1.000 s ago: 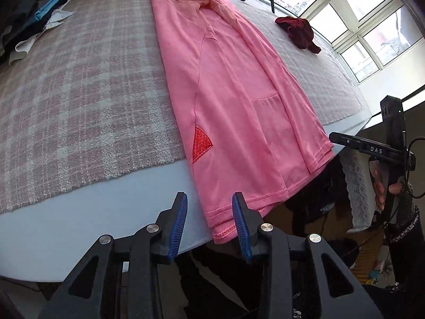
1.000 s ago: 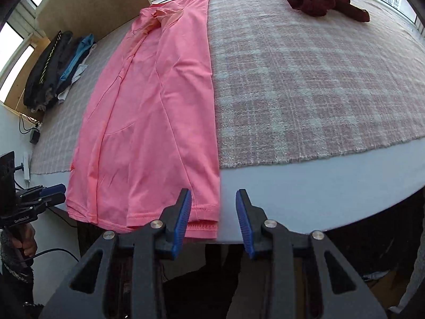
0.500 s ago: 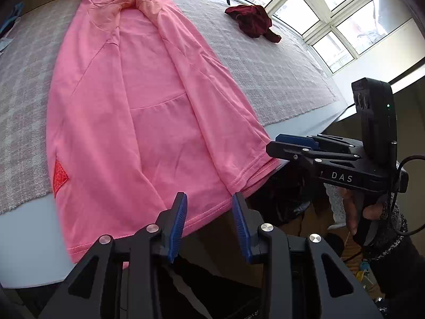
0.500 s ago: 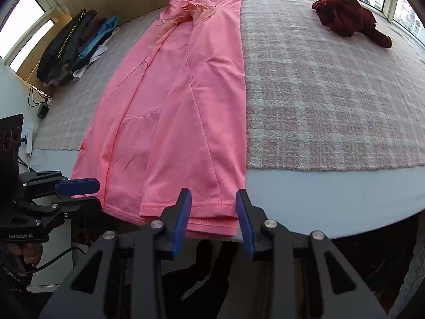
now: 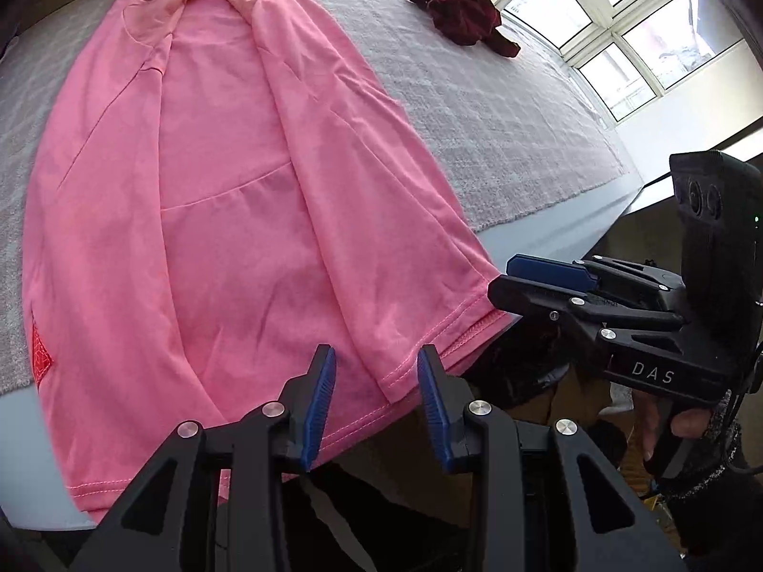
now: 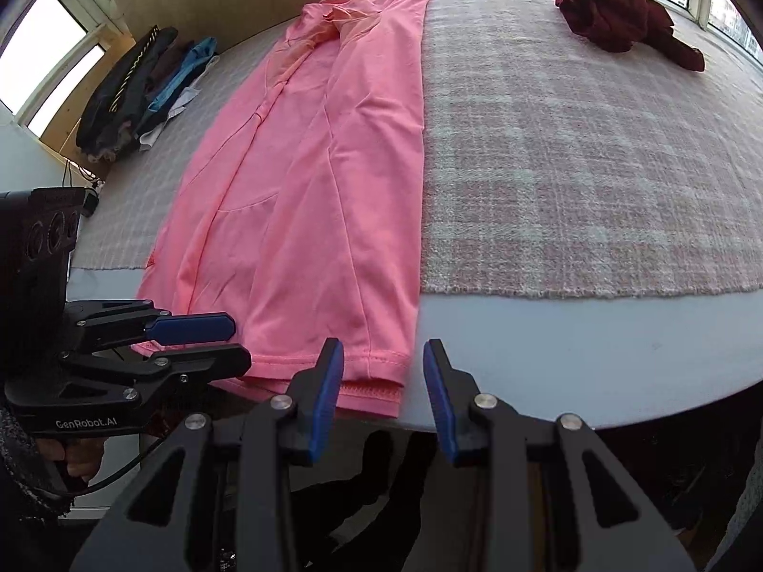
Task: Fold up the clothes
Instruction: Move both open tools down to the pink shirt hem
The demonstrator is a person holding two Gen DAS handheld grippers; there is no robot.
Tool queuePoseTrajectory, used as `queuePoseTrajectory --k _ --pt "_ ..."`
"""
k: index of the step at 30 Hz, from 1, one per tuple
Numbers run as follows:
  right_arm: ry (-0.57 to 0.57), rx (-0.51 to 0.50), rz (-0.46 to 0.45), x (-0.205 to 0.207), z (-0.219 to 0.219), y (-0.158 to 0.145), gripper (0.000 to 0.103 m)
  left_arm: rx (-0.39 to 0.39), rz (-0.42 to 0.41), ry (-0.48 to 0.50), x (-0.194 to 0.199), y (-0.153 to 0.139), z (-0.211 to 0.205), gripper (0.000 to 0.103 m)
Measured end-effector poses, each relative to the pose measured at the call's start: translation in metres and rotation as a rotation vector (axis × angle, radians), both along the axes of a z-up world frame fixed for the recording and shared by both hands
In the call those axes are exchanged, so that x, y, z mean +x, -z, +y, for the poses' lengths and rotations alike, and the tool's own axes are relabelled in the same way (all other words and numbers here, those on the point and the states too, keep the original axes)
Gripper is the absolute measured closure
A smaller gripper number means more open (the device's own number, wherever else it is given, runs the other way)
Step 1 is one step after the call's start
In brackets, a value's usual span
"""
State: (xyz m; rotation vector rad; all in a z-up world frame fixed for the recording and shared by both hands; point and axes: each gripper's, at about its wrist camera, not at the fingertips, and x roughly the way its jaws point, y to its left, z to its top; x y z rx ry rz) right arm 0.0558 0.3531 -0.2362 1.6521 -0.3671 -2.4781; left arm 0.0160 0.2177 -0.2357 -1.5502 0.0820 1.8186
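A pink shirt (image 5: pixel 229 219) lies lengthwise on the surface (image 6: pixel 596 348), both long sides folded in toward the middle, its collar at the far end and its hem hanging a little over the near edge. The left tool (image 5: pixel 376 405) hovers just short of that hem with its blue pads spread wide and nothing between them; straight ahead of it lies the corner of the folded-in right flap. The right tool (image 6: pixel 383 393) sits at the same edge, likewise wide apart and empty, its left pad just in front of the hem's right corner while bare surface lies ahead of its right pad. Each tool shows in the other's camera: the right tool (image 5: pixel 548 281) to the right of the left one, close beside the hem corner, and the left tool (image 6: pixel 200 338) to the left of the right one, its pads apart at the hem. A checked cloth (image 6: pixel 572 167) covers the surface beyond the tools. Far ahead and to the right lies a crumpled dark red garment (image 6: pixel 620 19); far left is a pile of dark and blue clothes (image 6: pixel 143 90).
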Motion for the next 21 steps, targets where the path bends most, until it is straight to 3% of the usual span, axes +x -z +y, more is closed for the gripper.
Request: queuePoseTrajectory --k 14,17,21 --pt "-0.073 0.057 -0.017 0.0 -0.018 0.011 0.069 -0.065 0.061 0.048 0.01 -0.002 0.02 0.072" --pt "-0.098 0.045 -0.039 0.003 -0.019 0.012 0.069 -0.051 0.061 0.032 0.011 -0.01 0.005 0.072" --pt "0.005 0.019 -0.013 0.005 0.002 0.005 0.069 -0.052 0.09 -0.112 0.003 -0.031 -0.059 0.069"
